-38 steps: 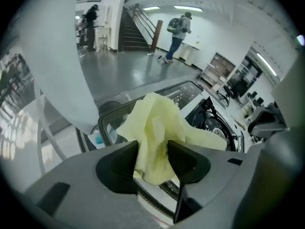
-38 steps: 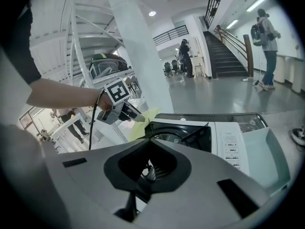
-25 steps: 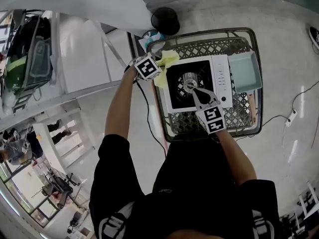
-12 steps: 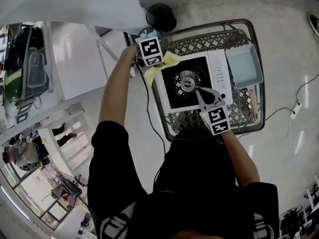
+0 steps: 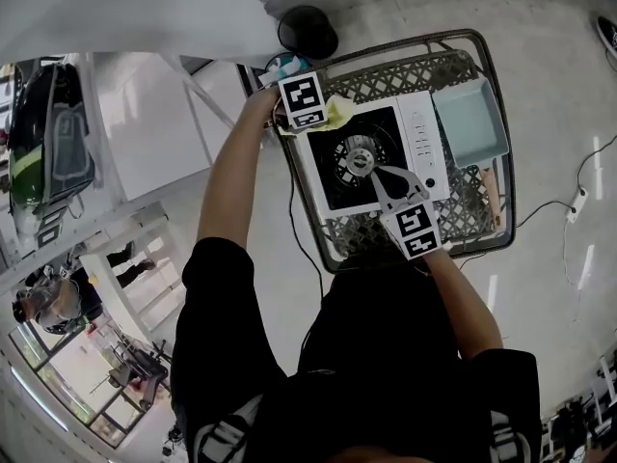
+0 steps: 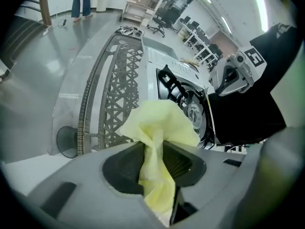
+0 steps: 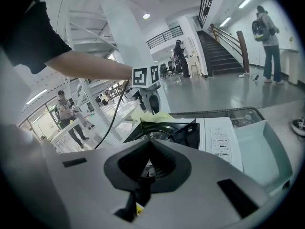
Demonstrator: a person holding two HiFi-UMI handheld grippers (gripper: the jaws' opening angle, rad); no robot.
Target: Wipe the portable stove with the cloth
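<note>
I see left gripper [image 6: 157, 159] pinching the yellow cloth [image 5: 337, 114] at far-left corner of portable stove [image 5: 420, 138] | right gripper [image 5: 379, 176] pressed together (empty) over burner [image 5: 359, 155] | wire basket [image 5: 468, 215] rim hems stove closely, teal tray [image 5: 470, 119] alongside

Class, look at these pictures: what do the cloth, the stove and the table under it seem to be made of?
Cloth: thin, soft yellow fabric, perhaps nonwoven; it crumples into limp folds.
Stove: smooth white casing, probably painted sheet metal; shiny metal burner.
Table: grey openwork lattice with a rounded rim, likely metal, dull finish.
</note>
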